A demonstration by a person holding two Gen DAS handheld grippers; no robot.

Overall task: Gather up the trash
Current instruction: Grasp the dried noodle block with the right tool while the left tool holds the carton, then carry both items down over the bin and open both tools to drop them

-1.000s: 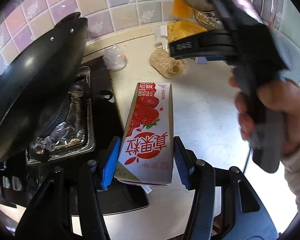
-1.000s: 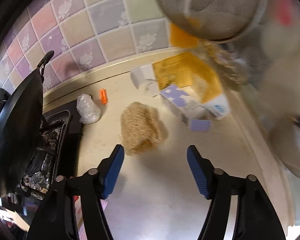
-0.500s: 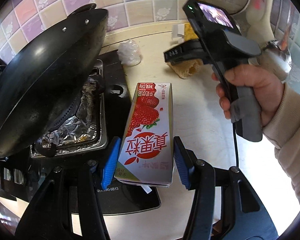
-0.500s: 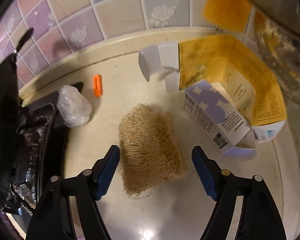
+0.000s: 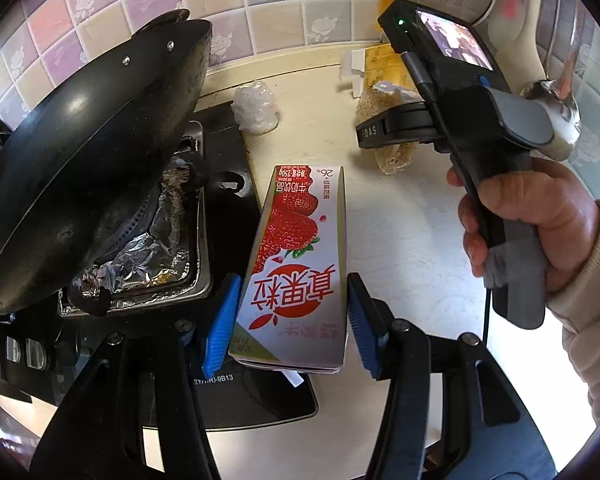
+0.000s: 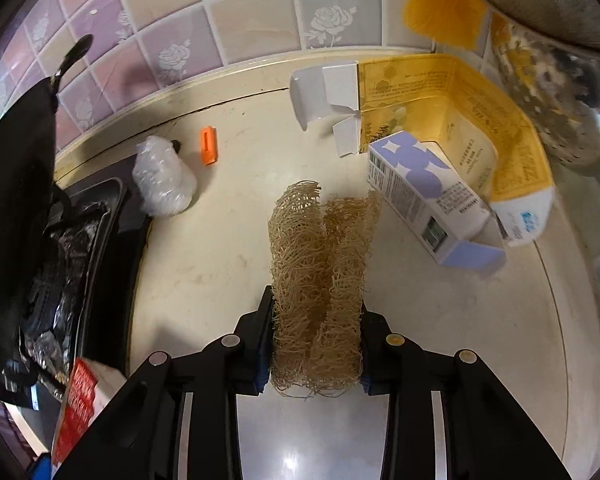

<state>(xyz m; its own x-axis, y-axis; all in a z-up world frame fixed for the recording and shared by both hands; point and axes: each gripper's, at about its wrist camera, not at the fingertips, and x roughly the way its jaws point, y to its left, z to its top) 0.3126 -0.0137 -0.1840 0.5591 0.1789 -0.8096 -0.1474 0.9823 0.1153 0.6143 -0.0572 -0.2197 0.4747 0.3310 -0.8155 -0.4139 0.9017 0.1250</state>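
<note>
My left gripper [image 5: 292,320] is shut on a red-and-white strawberry milk carton [image 5: 296,248] and holds it above the counter edge beside the stove. The carton also shows at the lower left of the right wrist view [image 6: 80,404]. The jaws of my right gripper [image 6: 315,332] are closing on a tan fibrous loofah scrubber [image 6: 320,248]. Both pads press it and it has folded into a narrow bundle. In the left wrist view a hand [image 5: 532,224] grips the right tool over the scrubber [image 5: 392,158].
A crumpled plastic wrap [image 6: 162,184], a small orange piece [image 6: 209,145], a purple-and-white box [image 6: 428,196] and a flattened yellow carton [image 6: 480,96] lie on the counter by the tiled wall. A black wok [image 5: 80,168] sits on the foil-lined stove [image 5: 140,256] at left.
My right gripper came down over the scrubber and closed on it, squeezing it narrow. The left gripper kept its hold on the milk carton and stayed nearly still.
</note>
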